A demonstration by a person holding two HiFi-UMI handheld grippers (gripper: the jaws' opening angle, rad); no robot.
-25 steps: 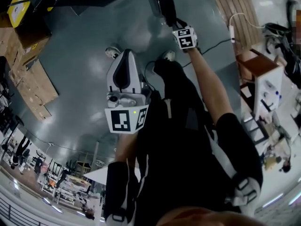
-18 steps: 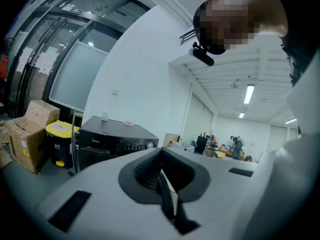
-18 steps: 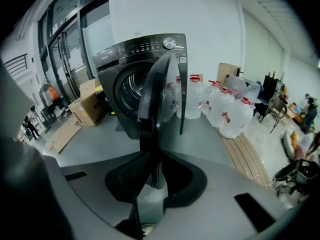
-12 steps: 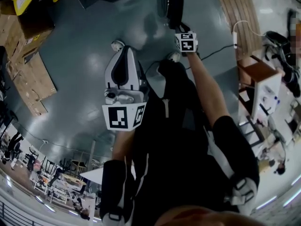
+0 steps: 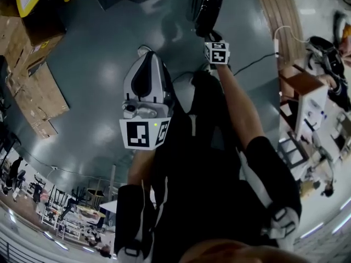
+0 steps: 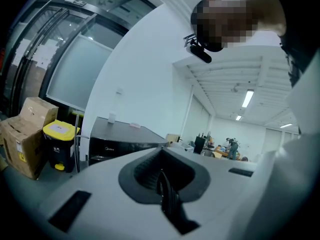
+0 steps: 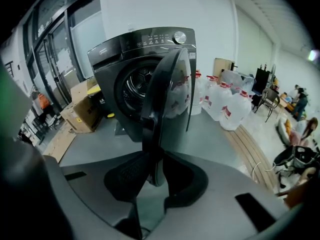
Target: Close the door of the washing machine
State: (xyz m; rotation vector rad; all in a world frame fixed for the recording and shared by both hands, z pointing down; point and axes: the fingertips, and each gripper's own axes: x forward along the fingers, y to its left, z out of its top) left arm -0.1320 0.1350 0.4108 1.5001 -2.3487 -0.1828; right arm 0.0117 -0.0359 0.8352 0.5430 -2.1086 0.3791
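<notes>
Door of the washing machine is being shown standing wide open and edge-on in the right gripper view, with the dark drum opening lying at about 10 o'clock from it. The door's lower edge is being grasped by the right gripper, one pad lying against each face of the panel. In the head view the same door is being seen at 12 o'clock, at the end of the outstretched right arm. The left gripper is being carried idle near the middle of that view, its jaws pressed together on nothing and its camera tipped up toward the ceiling. Closing appears not to have been completed, and several risks are being judged likely from here. The hold is being taken on a thin, smooth rim, so the pads could be pulled off if the hinge's arc is not being followed. The jaws could be trapped between door and machine front if the clamp is not being released before contact. A weak push could leave the latch unengaged and the door rebounding. Water jugs at 3 o'clock and cardboard boxes at 9 o'clock are being seen standing well apart from the door's path.
</notes>
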